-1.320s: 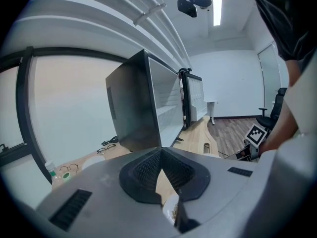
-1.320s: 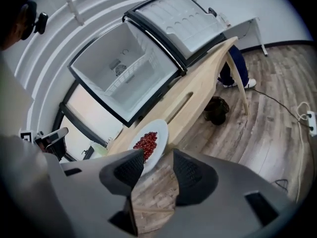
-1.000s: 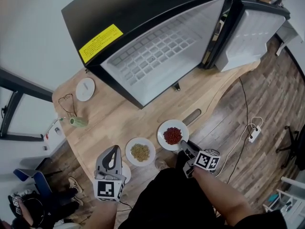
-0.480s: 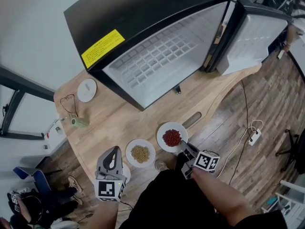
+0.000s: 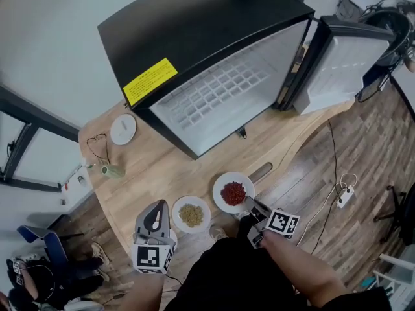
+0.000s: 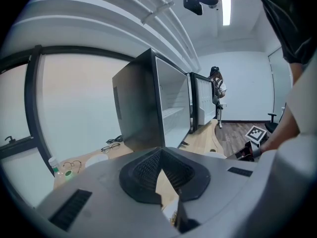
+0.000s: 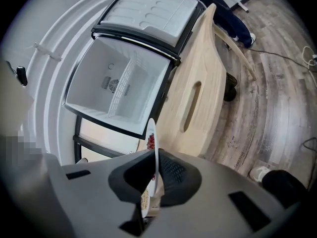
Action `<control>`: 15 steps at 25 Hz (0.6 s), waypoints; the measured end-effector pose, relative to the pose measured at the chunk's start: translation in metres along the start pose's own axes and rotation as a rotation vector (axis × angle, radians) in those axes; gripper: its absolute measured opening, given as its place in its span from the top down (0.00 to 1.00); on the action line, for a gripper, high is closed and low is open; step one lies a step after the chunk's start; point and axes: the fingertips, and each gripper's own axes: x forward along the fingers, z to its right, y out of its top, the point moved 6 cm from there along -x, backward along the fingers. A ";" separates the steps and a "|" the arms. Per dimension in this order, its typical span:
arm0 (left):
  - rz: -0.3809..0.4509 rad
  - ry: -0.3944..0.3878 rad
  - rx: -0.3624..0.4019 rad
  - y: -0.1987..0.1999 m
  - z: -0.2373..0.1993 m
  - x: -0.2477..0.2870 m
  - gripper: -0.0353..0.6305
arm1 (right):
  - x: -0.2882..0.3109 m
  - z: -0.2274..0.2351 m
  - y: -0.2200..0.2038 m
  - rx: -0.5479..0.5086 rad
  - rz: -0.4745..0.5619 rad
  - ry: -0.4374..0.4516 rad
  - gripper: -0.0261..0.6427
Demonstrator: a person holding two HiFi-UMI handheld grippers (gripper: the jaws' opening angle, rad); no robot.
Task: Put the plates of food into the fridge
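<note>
Gripping the near rim of the plate of red food [image 5: 233, 192], our right claw [image 5: 249, 204] has just been closing. Its jaws now pinch that rim edge-on between them. The plate is at the front edge of the wooden table [image 5: 162, 167], just beside the plate of tan food [image 5: 191, 214], which lies flat on the table. Our left claw [image 5: 155, 210] hangs near the plate of tan food, on its other side, jaws brought together on nothing. Farther back on the table we see the black fridge [image 5: 214, 57], its door [image 5: 343, 63] swung wide, showing a white inside with a wire shelf.
</note>
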 end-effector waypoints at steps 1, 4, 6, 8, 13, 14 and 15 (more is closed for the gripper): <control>0.007 0.004 -0.002 0.002 0.000 0.000 0.94 | 0.000 -0.002 0.003 -0.002 0.000 0.004 0.92; 0.024 0.014 -0.006 0.010 0.001 0.001 0.94 | -0.001 -0.008 0.012 0.001 -0.009 0.011 0.92; 0.037 0.026 -0.011 0.014 0.000 0.001 0.94 | 0.000 -0.012 0.020 0.000 -0.022 0.011 0.92; 0.048 0.041 -0.017 0.018 -0.001 0.001 0.94 | -0.001 -0.018 0.028 -0.009 -0.031 0.016 0.92; 0.074 0.073 -0.037 0.028 0.002 0.004 0.94 | -0.006 -0.030 0.057 -0.033 -0.023 0.029 0.92; 0.082 0.078 -0.039 0.031 0.001 0.005 0.94 | -0.005 -0.032 0.062 -0.041 -0.023 0.030 0.92; 0.090 0.085 -0.040 0.034 0.002 0.004 0.94 | -0.004 -0.034 0.066 -0.049 -0.024 0.031 0.92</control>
